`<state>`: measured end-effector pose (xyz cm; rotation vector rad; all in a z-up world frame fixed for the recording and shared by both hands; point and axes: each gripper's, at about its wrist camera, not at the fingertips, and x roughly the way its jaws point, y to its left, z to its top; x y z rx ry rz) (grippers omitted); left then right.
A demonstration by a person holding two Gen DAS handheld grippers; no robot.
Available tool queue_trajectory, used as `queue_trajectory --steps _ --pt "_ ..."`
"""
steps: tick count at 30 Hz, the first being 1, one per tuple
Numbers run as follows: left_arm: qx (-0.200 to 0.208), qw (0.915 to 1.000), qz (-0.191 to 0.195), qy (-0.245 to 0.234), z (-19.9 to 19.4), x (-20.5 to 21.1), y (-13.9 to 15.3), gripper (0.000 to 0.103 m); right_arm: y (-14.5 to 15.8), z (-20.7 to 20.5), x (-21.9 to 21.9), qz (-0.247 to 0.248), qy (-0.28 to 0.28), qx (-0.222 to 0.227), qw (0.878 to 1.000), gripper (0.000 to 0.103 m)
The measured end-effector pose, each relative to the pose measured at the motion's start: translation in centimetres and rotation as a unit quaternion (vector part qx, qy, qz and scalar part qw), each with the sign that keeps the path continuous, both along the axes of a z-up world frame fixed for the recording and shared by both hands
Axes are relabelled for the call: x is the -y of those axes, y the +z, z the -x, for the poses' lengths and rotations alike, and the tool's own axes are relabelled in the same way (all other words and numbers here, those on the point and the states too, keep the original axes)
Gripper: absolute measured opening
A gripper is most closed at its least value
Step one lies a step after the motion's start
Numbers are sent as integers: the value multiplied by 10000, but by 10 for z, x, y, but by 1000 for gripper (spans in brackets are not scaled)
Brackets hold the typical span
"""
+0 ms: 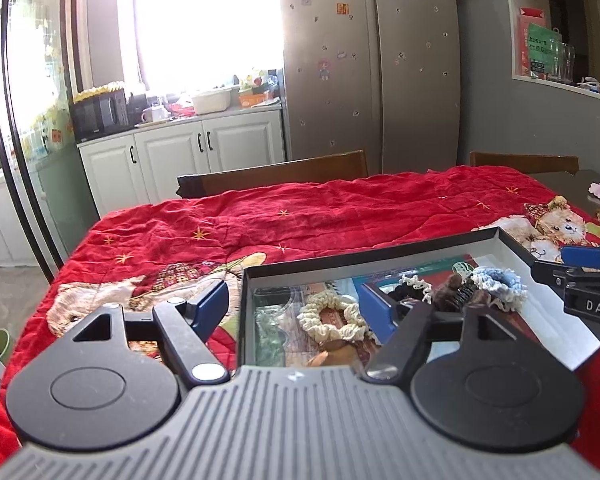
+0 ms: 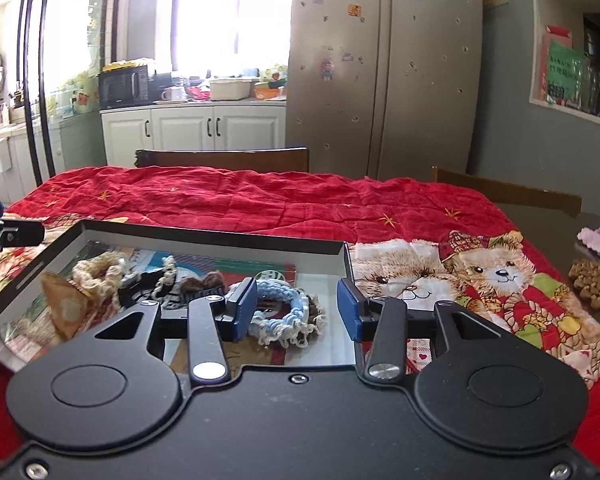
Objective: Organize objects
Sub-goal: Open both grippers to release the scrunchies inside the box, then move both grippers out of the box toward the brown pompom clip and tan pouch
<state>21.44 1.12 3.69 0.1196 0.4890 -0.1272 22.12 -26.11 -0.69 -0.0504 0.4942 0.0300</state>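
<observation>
Two hand-held grippers hover over a shallow black cardboard box (image 2: pixel 346 252) on the red bear-print quilt (image 2: pixel 260 200), both tilted slightly downward. Left gripper (image 1: pixel 292 300), jaws wide and empty, straddles the box's left wall near a cream crocheted scrunchie (image 1: pixel 332 316). Right gripper (image 2: pixel 296 306), jaws apart and unclamped, is nearer the blue crocheted scrunchie (image 2: pixel 284 304) by the box's right wall.

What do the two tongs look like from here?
Both are alike: the left tongs and the right tongs have black linkage arms with silver pivot pins and blue pads. The left body is ribbed grey; the right body is smooth black with screws. White letters "DAS" mark the right one's side. No cables or sleeves show.
</observation>
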Motion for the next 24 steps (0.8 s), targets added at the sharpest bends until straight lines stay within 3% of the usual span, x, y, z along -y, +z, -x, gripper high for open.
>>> queue_trajectory --steps 13,24 --pt "-32 9996 29 -264 48 -8 -5 84 15 51 -6 131 327 21 9994 47" --pt "-34 9970 -19 -778 94 -5 -8 84 24 108 -9 212 757 159 9968 49"
